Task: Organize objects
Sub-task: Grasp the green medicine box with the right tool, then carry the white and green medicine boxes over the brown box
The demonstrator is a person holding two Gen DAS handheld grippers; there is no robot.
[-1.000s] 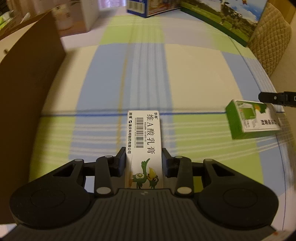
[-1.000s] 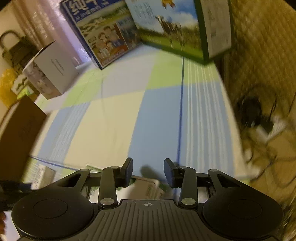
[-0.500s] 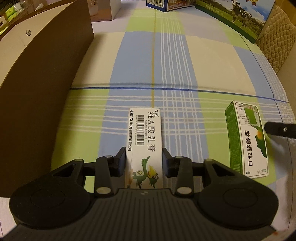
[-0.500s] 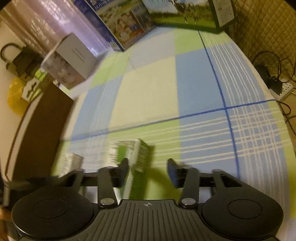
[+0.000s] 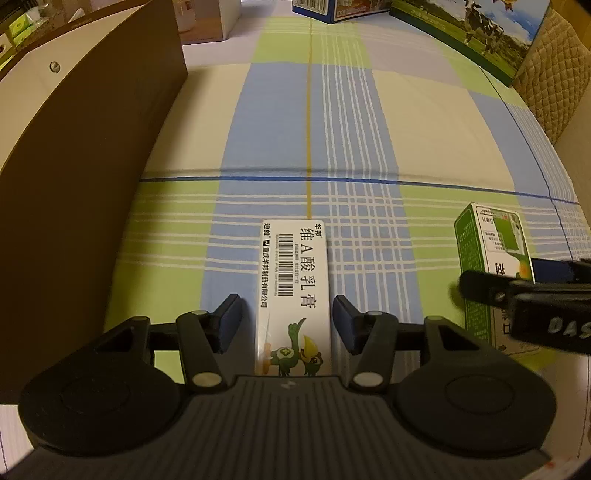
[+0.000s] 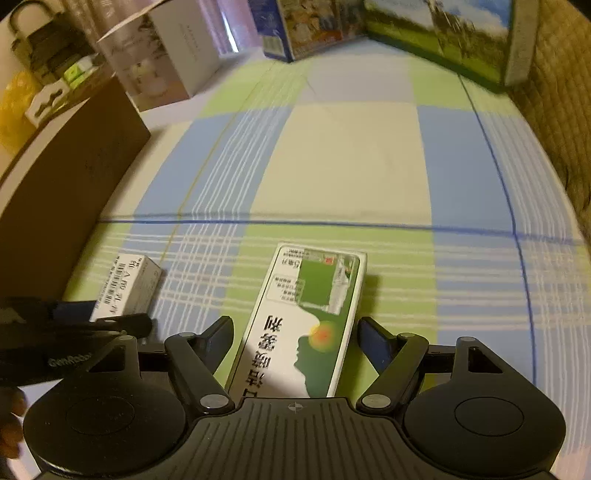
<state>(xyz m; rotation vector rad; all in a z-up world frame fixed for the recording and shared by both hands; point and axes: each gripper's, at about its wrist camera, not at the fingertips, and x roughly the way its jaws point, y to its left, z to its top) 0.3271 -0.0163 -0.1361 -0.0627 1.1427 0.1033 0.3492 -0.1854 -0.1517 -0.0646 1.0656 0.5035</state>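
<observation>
the left claw (image 5: 288, 321) points down at the checked green, blue and cream cloth (image 5: 369, 129) that covers the flat surface, and its jaws are opening – the long white cardboard box with a barcode and a cartoon bird (image 5: 293, 291) lies flat between them, with a gap showing on each side, so it is released, not gripped. a tall brown panel (image 5: 85, 155) stands close on the left of this box.

the right claw (image 6: 295, 339) is also opening, its jaws standing either side of the green-and-white flat cardboard box (image 6: 306, 317), which lies on the cloth without either pad pressing it. in the right wrist view the white box (image 6: 127, 286) sits just to the left of the green one, near but apart, both lying roughly parallel on the near side of the thin blue line in the cloth – the left claw's black body partly covers its near end.

at the far edge stand a large green carton printed with cows (image 5: 469, 33), a blue printed carton (image 6: 295, 29) and a pale square box (image 6: 166, 55).
</observation>
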